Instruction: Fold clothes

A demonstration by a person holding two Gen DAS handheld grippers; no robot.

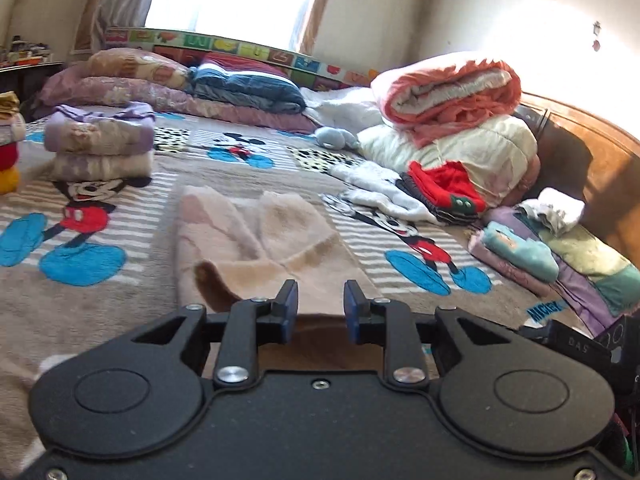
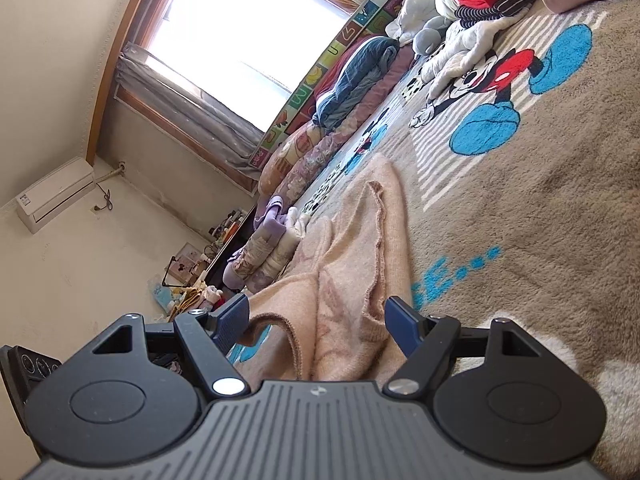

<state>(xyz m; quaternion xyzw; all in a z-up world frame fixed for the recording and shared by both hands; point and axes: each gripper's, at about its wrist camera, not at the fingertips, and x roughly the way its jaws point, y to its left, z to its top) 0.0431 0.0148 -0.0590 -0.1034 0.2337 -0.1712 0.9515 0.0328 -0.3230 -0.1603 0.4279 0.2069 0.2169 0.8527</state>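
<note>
over the pink garment (image 1: 256, 232), left gripper (image 1: 321, 306) tilts down (jaws parted).

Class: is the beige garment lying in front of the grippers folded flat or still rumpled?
Partly folded, still rumpled: the beige garment has layers doubled over, but its hemmed edges ripple and lift.

Blue woven lettering "MICKEY" (image 1: 545, 310) stands on the beige plush cartoon-mouse bed blanket (image 1: 120, 312). In the right wrist view only the blue letters "EE" with a row of dots (image 2: 452, 276) are readable there. White letters "DAS" (image 1: 577, 346) mark a black device casing (image 1: 588, 356).
</note>
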